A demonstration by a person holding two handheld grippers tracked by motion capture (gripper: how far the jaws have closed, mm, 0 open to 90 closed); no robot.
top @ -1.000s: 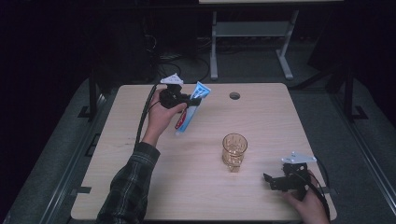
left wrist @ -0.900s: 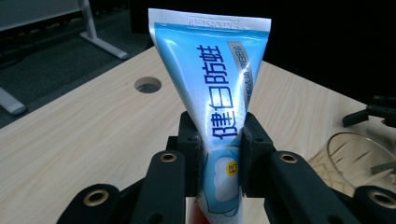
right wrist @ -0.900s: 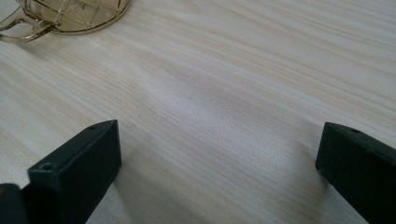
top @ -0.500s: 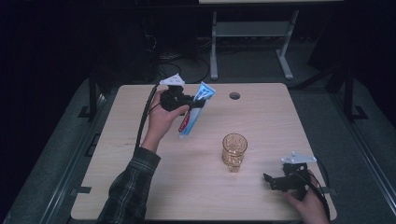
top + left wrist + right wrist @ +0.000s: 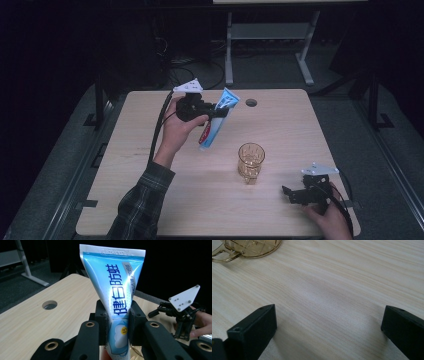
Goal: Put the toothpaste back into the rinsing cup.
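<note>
A blue and white toothpaste tube with a red cap hangs in the air over the table's left middle, crimped end up. My left gripper is shut on it; in the left gripper view both jaws press the tube at its middle. An amber glass mug stands upright right of the tube, lower on the table. My right gripper rests near the front right corner, open, with bare wood between its jaws. The mug's base shows at that view's top left.
The wooden table has a round cable hole near its far edge. A white desk frame stands on the dark floor behind the table.
My left gripper has lifted the toothpaste tube and carried it right and toward the mug. The right gripper has stayed still.
</note>
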